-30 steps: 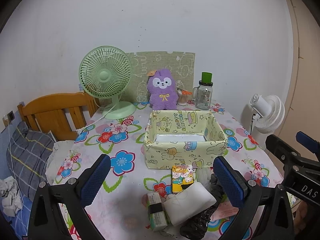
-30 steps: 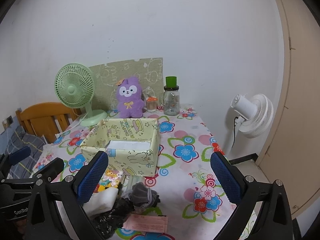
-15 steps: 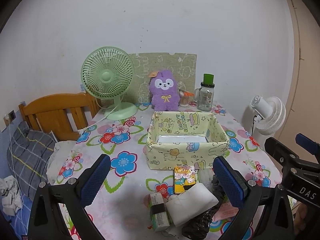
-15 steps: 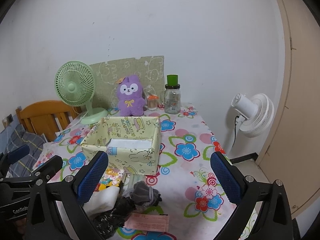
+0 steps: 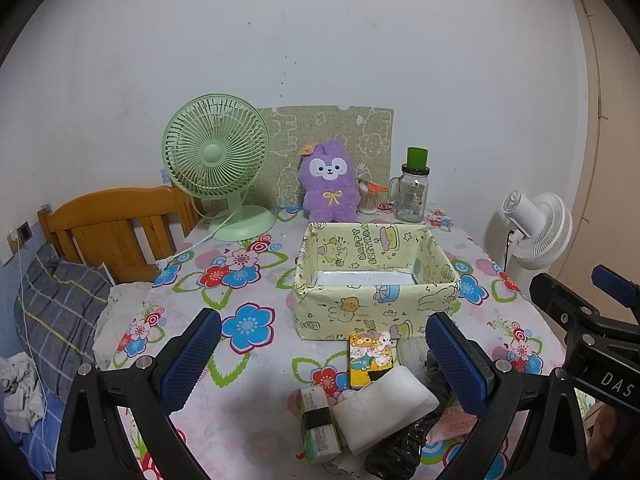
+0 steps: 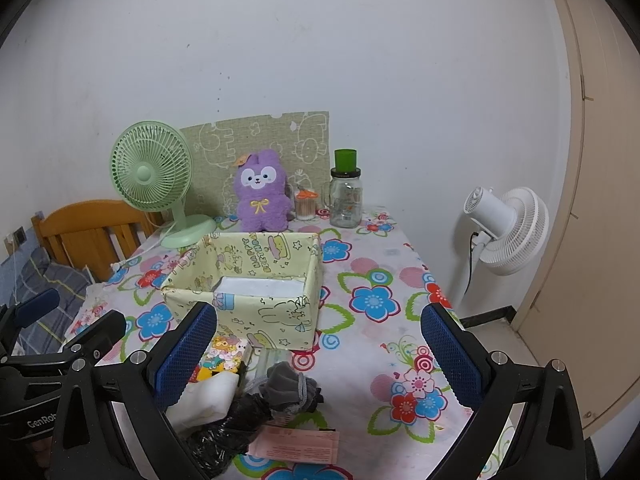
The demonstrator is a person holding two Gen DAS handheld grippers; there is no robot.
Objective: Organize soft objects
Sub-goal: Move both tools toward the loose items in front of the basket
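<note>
Both tongs, left (image 5: pixel 320 356) & right (image 6: pixel 318 354), are held wide open w/ nothing in them. The soft things (image 5: pixel 384 396) are piled on the surface (image 6: pixel 400 248) just in front of the yellow box (image 5: pixel 372 280): white pad, gray cloth (image 6: pixel 286 386), black bag.

Two handheld tools held level and side by side. Left tool (image 5: pixel 320 360) with blue-padded fingers (image 5: pixel 191 360) spread wide, gripping nothing. Right tool (image 6: pixel 320 354) likewise parted, pads (image 6: pixel 450 354) bare, its black frame just beside the left one.
</note>
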